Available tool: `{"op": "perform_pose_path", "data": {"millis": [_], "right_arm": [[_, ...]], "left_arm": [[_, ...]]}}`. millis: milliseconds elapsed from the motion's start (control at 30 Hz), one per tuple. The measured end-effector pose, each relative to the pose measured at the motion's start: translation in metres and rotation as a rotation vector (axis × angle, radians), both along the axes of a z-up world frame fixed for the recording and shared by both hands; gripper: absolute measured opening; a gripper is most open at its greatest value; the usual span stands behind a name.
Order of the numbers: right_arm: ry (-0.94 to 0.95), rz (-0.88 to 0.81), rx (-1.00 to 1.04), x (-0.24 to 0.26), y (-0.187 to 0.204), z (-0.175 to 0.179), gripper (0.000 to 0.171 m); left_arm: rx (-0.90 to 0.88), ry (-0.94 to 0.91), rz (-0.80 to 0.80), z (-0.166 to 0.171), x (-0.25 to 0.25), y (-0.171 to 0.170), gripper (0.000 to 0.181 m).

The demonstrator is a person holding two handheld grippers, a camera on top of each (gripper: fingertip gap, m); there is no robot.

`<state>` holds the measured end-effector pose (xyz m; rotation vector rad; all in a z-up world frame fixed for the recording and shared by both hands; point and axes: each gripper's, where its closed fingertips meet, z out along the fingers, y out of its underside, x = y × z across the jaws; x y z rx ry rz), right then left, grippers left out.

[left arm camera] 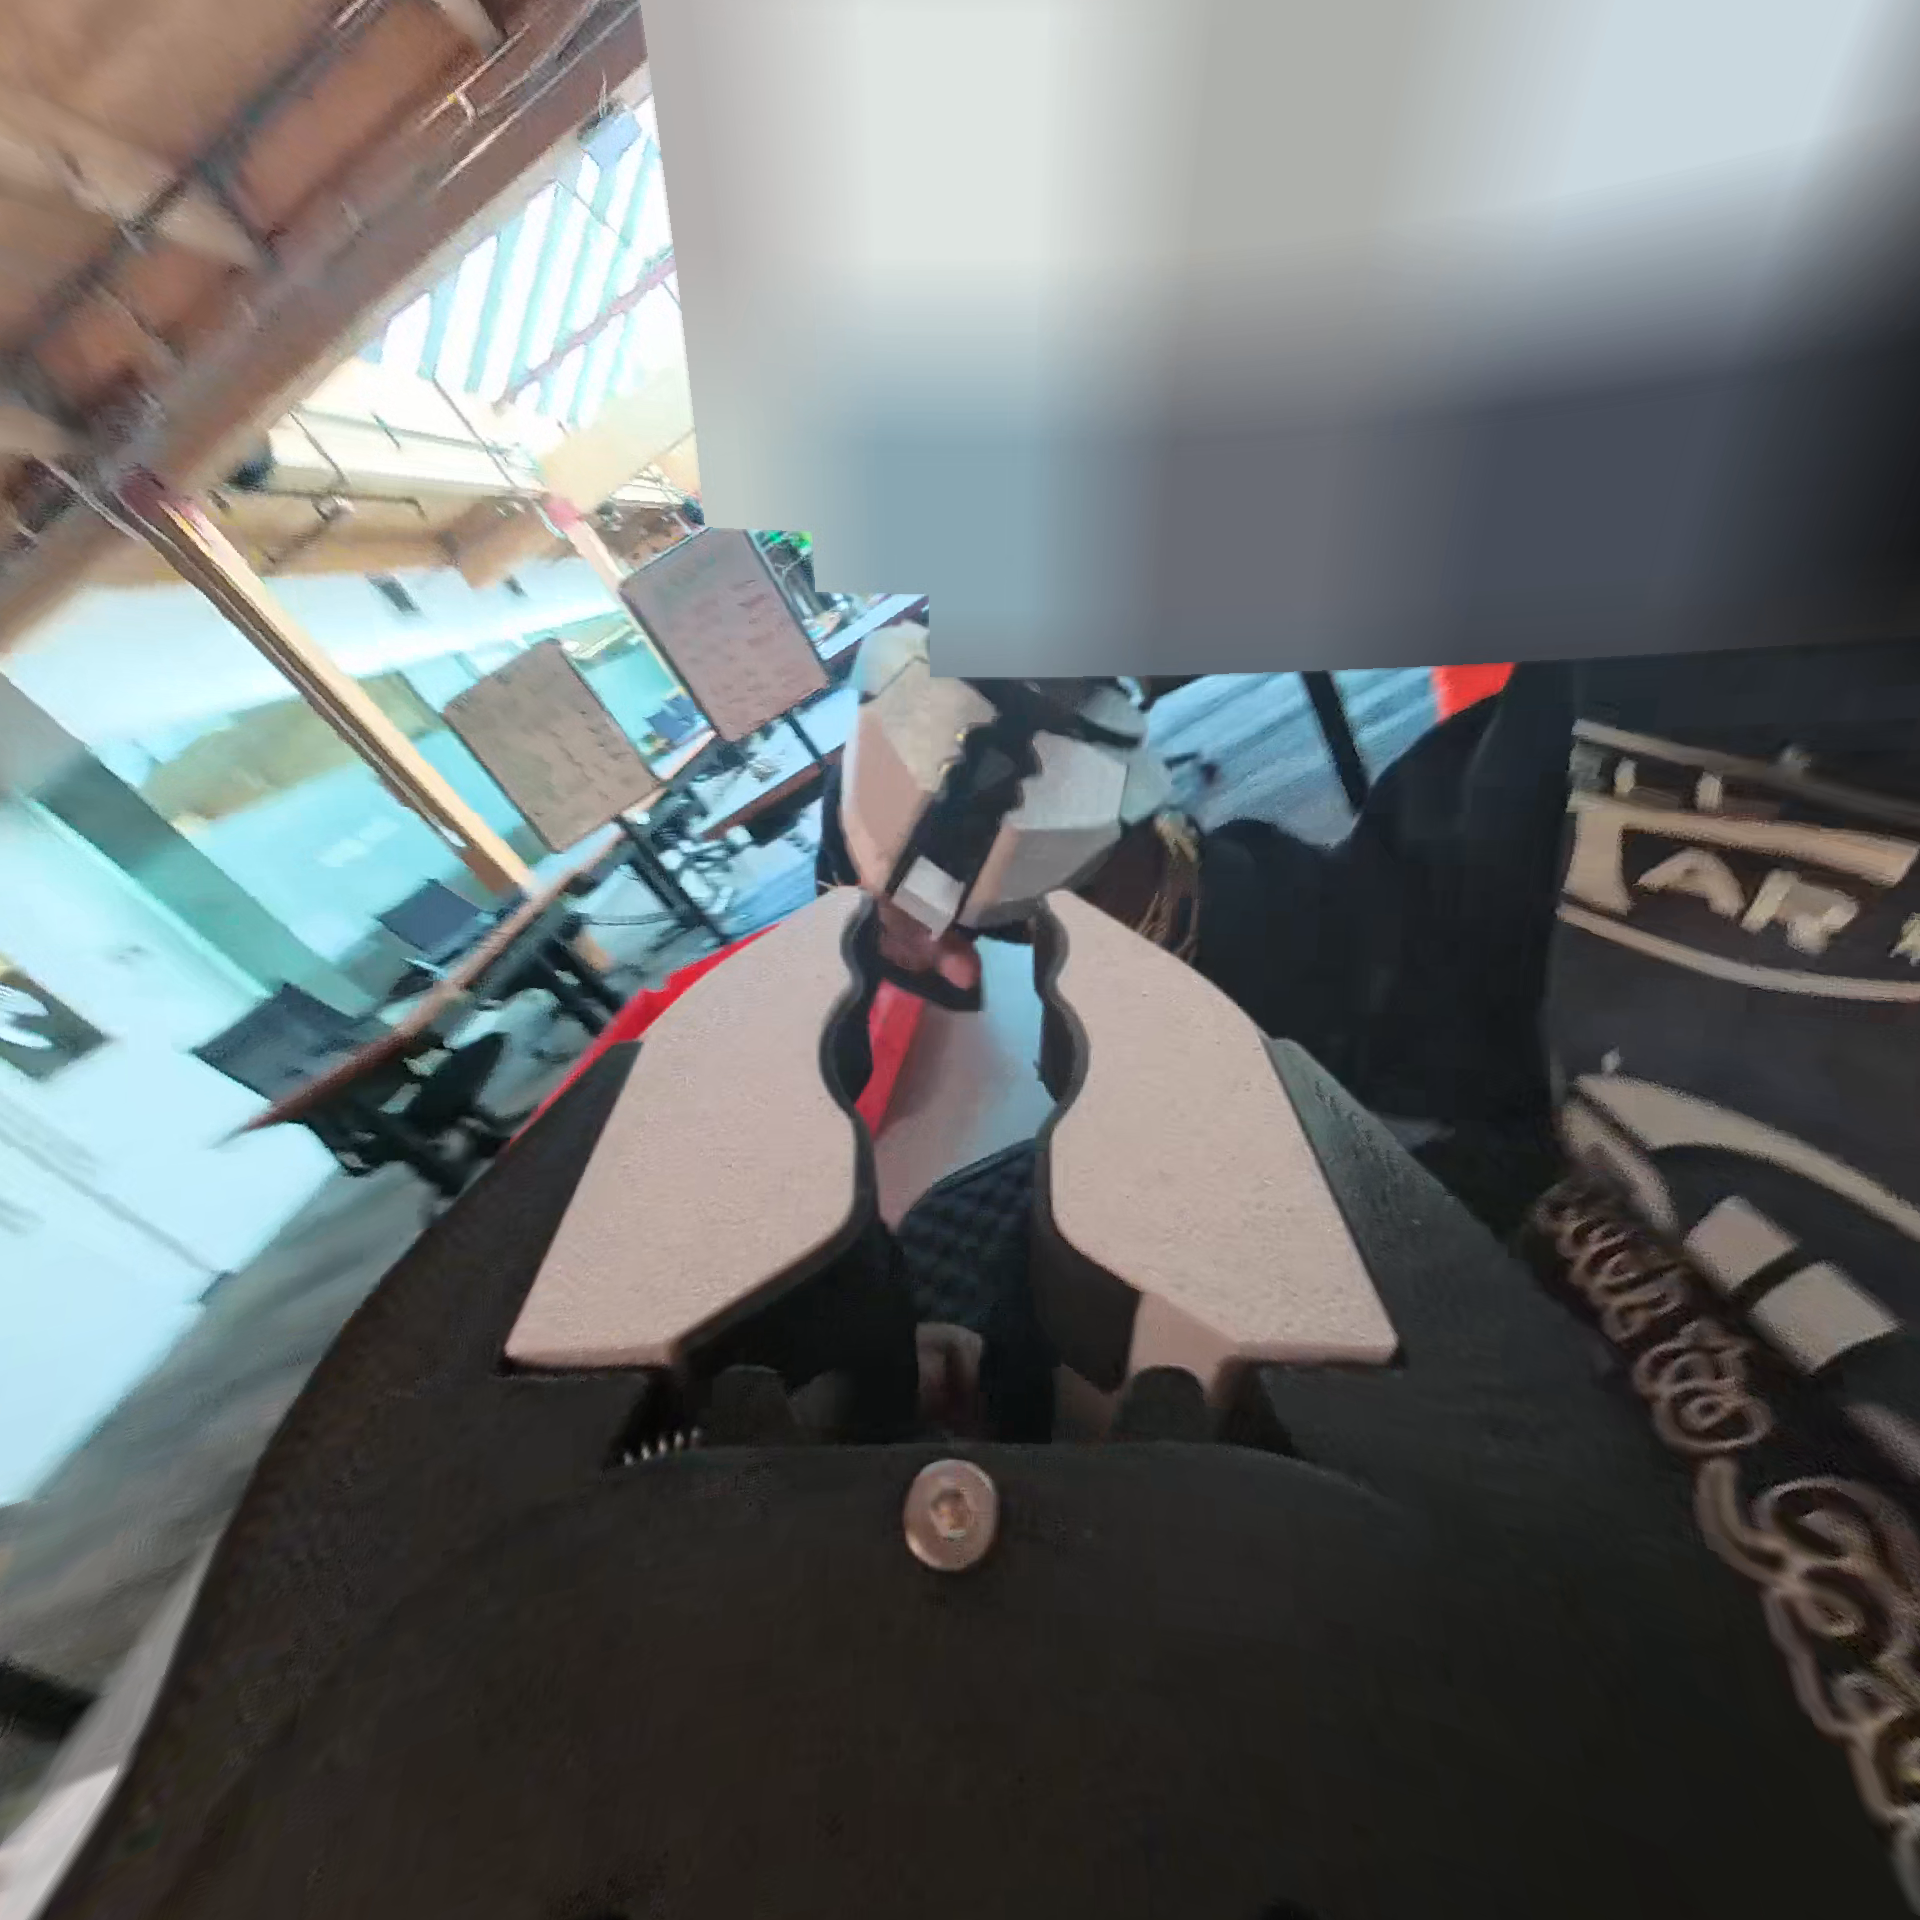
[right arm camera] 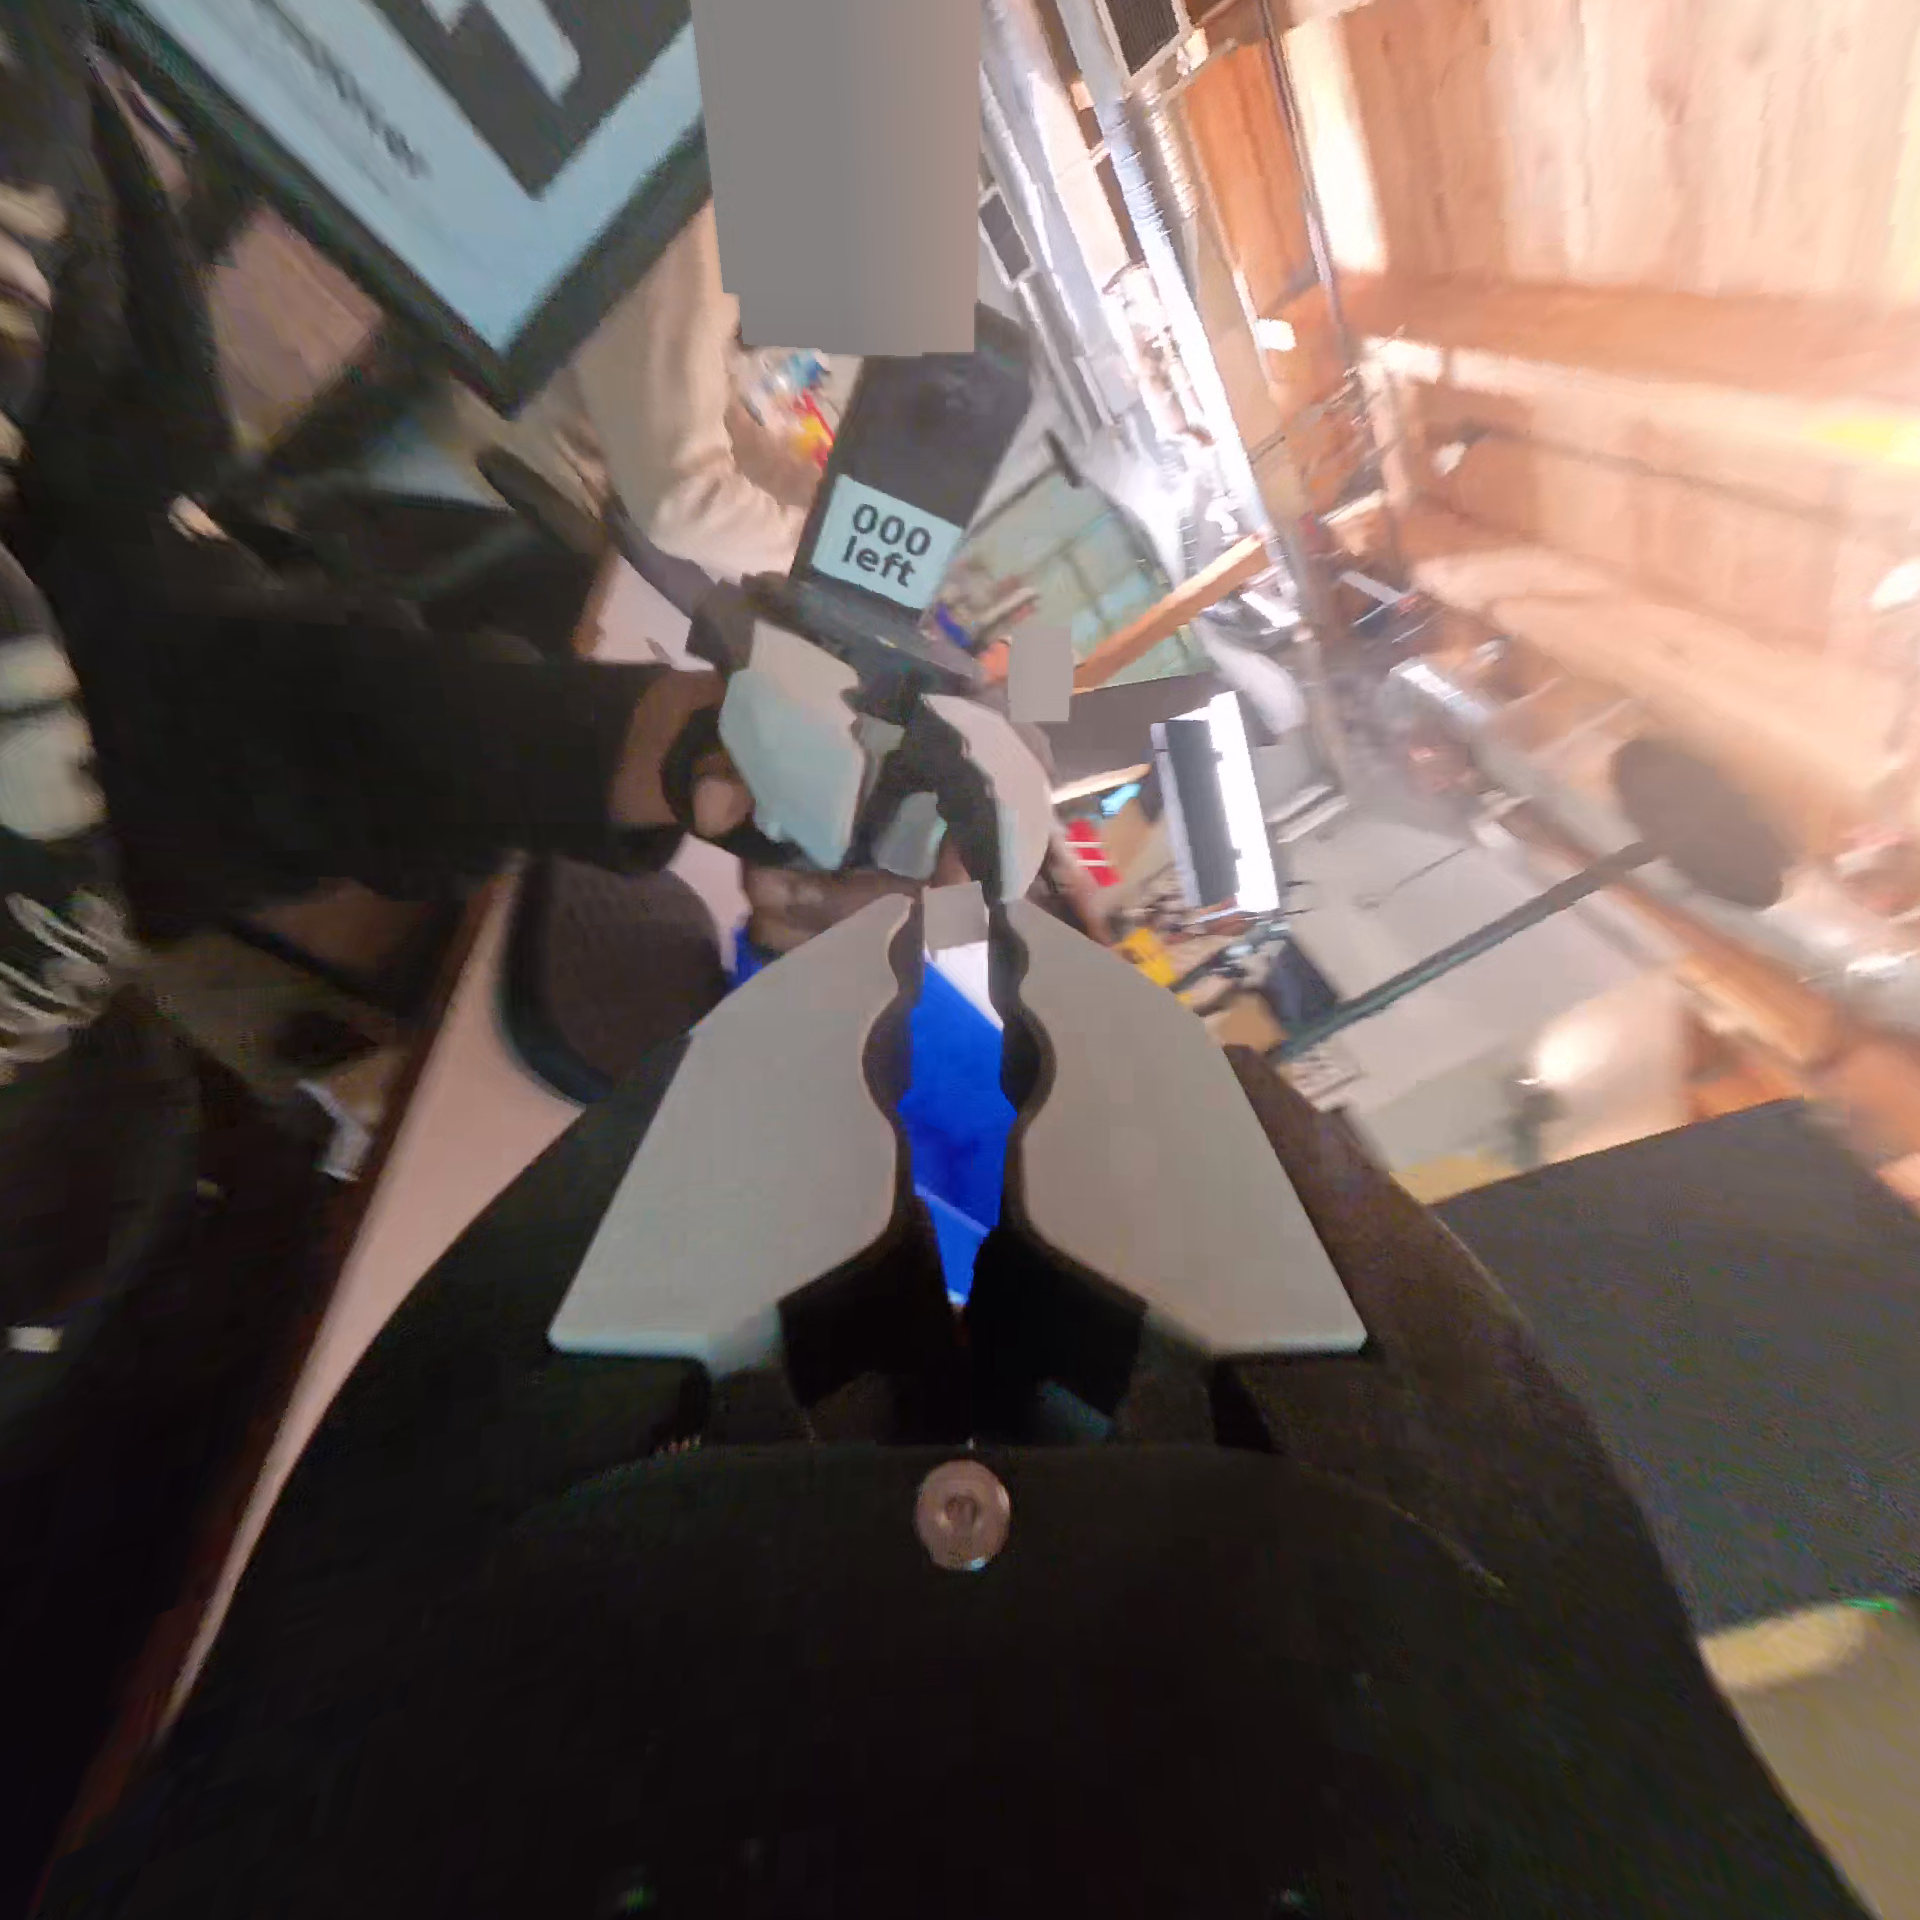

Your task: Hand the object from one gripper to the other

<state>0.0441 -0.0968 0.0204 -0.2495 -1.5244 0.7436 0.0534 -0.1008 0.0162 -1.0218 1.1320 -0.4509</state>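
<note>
Right gripper [right arm camera: 956, 925] jaws on white block [right arm camera: 956, 916]

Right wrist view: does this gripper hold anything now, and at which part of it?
Yes: a small white block, pinched at its near end between the jaws' tips of the right gripper. The left gripper is open around it.

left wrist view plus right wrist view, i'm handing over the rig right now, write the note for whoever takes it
Right gripper: shut on the small white block, pinched at its fingertips.
Left gripper: open, tips facing the right gripper's, the block at the mouth of its gap, not clamped.
Both are held up in the air, nose to nose.
Done: block picked up, grippers brought together.
Left: close the left gripper on the block, open the right, pull apart.
</note>
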Motion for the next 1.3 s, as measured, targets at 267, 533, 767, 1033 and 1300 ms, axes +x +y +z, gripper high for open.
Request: {"op": "perform_pose_path", "data": {"millis": [267,533,767,1033,1300], "right_arm": [[-0.127,0.115,-0.142,0.004,-0.010,-0.005,0.011],[0.026,0.111,-0.004,0.009,-0.012,0.002,0.018],[0.202,-0.101,0.384,0.006,-0.006,-0.001,0.017],[0.171,-0.120,0.431,0.002,-0.007,-0.007,0.006],[0.056,-0.038,0.170,0.003,-0.005,-0.004,0.005]], "left_arm": [[0.088,0.084,0.053,-0.004,0.006,-0.001,0.012],[-0.157,-0.039,-0.028,0.003,0.004,-0.001,0.011],[-0.405,-0.122,-0.124,0.001,-0.002,0.000,0.010],[-0.460,-0.103,-0.145,-0.004,0.003,-0.003,0.011],[0.028,0.049,0.008,-0.002,0.000,-0.005,0.022]]}}
